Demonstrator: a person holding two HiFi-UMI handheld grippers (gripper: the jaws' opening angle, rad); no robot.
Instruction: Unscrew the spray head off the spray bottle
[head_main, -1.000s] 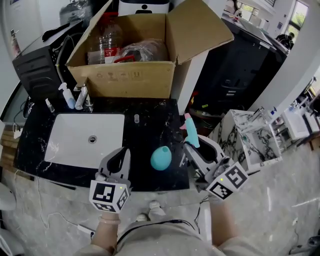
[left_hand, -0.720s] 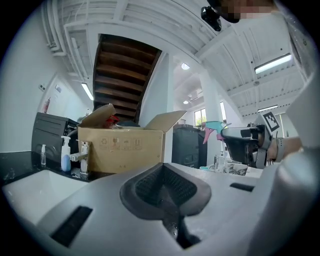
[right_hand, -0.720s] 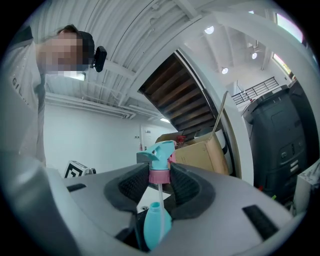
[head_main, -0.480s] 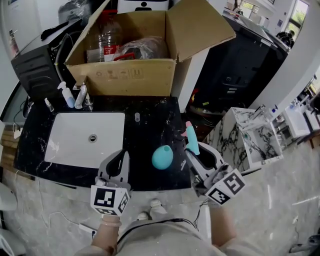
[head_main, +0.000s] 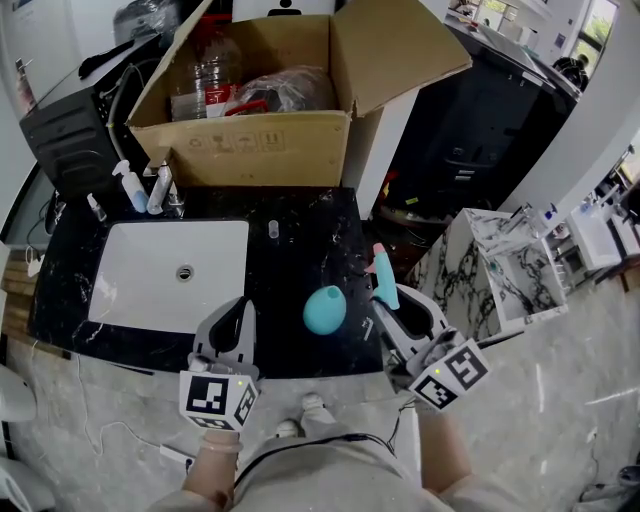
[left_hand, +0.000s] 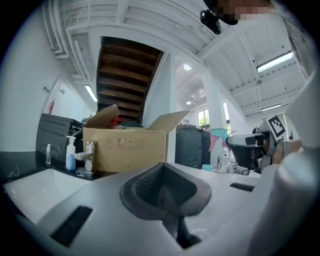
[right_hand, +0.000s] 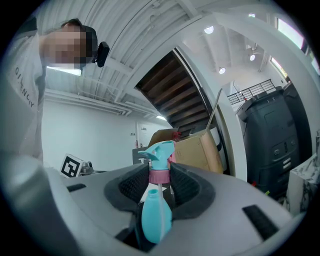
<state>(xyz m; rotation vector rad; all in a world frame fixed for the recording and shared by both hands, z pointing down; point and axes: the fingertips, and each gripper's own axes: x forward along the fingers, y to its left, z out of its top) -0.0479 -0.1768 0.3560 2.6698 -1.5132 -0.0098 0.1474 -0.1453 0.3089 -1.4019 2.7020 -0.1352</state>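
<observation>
Spray head off: the teal spray head (head_main: 383, 270), pink collar showing, sits clamped between the fingers of the right gripper (head_main: 386, 304) at the right edge of the counter (head_main: 300, 225). It is apart from the teal bottle (head_main: 324, 311), which stands open-necked near the front edge. The left gripper (head_main: 240, 312) hovers at that edge, fingers together on nothing. The unscrewing looks done; only setting the head down seems left.

The spray head (head_main: 382, 272) sits in the right claw (head_main: 380, 298), over the counter's (head_main: 300, 235) right edge. The bottle (head_main: 324, 310) rests on the counter between that claw and the left claw (head_main: 240, 308). A sink (head_main: 150, 270) lies ahead of the left claw. Beyond it stand a tap (head_main: 165, 190) and a pump bottle (head_main: 130, 187), with a cardboard box (head_main: 250, 150) behind them.
</observation>
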